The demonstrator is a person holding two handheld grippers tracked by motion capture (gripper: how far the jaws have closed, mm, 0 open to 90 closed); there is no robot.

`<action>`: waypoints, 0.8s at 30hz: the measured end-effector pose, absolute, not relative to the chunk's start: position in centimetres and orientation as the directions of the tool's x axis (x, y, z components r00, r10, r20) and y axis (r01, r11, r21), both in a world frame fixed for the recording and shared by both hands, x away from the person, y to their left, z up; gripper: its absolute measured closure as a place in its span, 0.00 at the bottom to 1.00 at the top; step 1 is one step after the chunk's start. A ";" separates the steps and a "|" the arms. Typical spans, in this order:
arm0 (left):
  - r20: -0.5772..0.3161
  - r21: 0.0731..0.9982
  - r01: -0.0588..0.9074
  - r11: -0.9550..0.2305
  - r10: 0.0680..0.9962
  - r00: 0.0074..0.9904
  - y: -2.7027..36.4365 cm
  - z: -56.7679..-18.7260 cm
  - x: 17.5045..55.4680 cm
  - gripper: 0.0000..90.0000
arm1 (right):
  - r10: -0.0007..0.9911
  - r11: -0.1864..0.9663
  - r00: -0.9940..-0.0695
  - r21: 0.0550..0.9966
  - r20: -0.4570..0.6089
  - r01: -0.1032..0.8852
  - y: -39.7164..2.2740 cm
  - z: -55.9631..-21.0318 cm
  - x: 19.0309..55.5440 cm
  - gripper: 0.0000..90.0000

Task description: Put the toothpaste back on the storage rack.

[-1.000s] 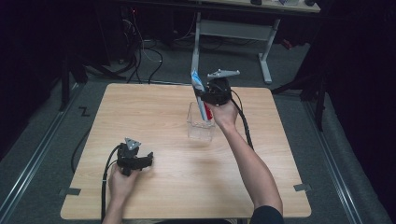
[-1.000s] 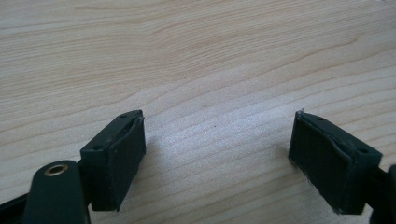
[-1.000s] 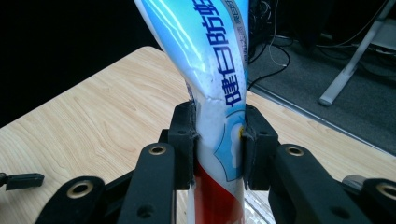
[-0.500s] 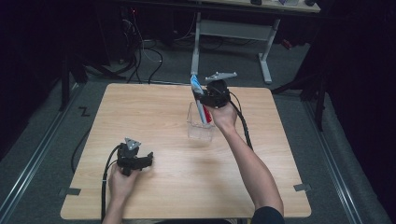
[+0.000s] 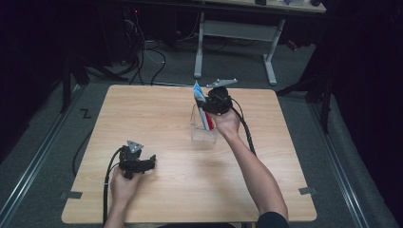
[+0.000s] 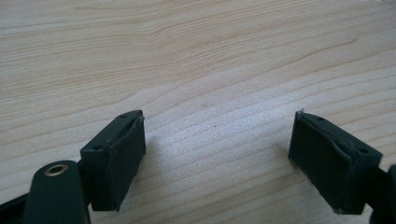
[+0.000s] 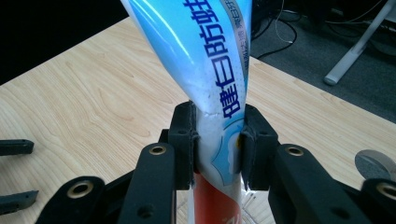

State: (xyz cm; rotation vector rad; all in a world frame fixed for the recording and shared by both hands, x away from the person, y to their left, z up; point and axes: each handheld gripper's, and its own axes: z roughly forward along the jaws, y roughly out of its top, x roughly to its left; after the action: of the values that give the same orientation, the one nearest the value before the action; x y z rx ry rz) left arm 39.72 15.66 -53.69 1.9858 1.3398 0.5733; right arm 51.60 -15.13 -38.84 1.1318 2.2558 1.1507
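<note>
Two grippers are at work over the wooden worktop point(image 5: 157, 114), and only one is busy. Starting at the left, the left gripper point(image 5: 142, 164) sits low near the front-left corner of the worktop, held in the person's left hand point(image 5: 124, 185); in the left gripper view its jaws stand wide apart over bare wood grain, released, with nothing between the pads point(image 6: 123, 158).

Moving right, a clear plastic cup point(image 5: 203, 127) stands a little beyond the middle of the worktop, toward the far edge. Above it the right gripper point(image 5: 209, 105) is clenched on a toothpaste tube point(image 5: 199, 95), which stands nearly upright with its lower end down inside the cup and its flat blue-and-white end rising above the jaws.

My judgement is that the step in hand is setting the tube into the cup, and it looks close to done. The next move would call for the tube to settle against the cup's bottom or wall before the jaws let go, then a straight lift clear so the light cup is not dragged or tipped.

From the high view, the cup and both hands' places on the worktop are plain. Looking along the right gripper's own jaws adds the detail: the pads point(image 7: 184, 140) pinch the tube point(image 7: 210, 70) across its body, printed blue characters above and a red band below.
</note>
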 end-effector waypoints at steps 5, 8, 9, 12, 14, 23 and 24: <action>-0.007 0.732 0.633 -0.252 0.926 0.377 15.7 -53.7 39.7 0.21 | 0.791 0.352 -0.611 0.792 0.034 0.499 -15.2 -39.0 51.5 0.78; -0.008 0.731 0.634 -0.252 0.926 0.377 15.7 -53.7 39.7 0.21 | 0.789 0.359 -0.614 0.790 0.028 0.497 -15.2 -39.1 51.4 0.78; -0.008 0.731 0.634 -0.252 0.926 0.377 15.7 -53.7 39.7 0.21 | 0.789 0.362 -0.614 0.789 0.025 0.497 -15.2 -39.2 51.4 0.78; -0.009 0.732 0.633 -0.250 0.927 0.376 15.6 -53.7 39.7 0.21 | 0.788 0.362 -0.614 0.785 0.029 0.502 -15.2 -39.4 51.4 0.78; -0.009 0.732 0.633 -0.250 0.926 0.376 15.6 -53.7 39.7 0.21 | 0.789 0.363 -0.614 0.784 0.029 0.504 -15.3 -39.6 51.4 0.78; -0.008 0.732 0.633 -0.252 0.926 0.377 15.6 -53.7 39.7 0.21 | 0.788 0.373 -0.616 0.776 0.025 0.508 -15.4 -40.1 51.2 0.78; -0.008 0.732 0.634 -0.252 0.926 0.378 15.7 -53.7 39.7 0.21 | 0.788 0.373 -0.616 0.776 0.025 0.508 -15.4 -40.1 51.2 0.78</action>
State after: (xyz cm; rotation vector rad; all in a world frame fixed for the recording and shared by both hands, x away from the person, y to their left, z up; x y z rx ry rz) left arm 39.71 15.65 -53.69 1.9851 1.3395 0.5730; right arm 51.21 -15.41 -40.09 1.1323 2.2886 1.1068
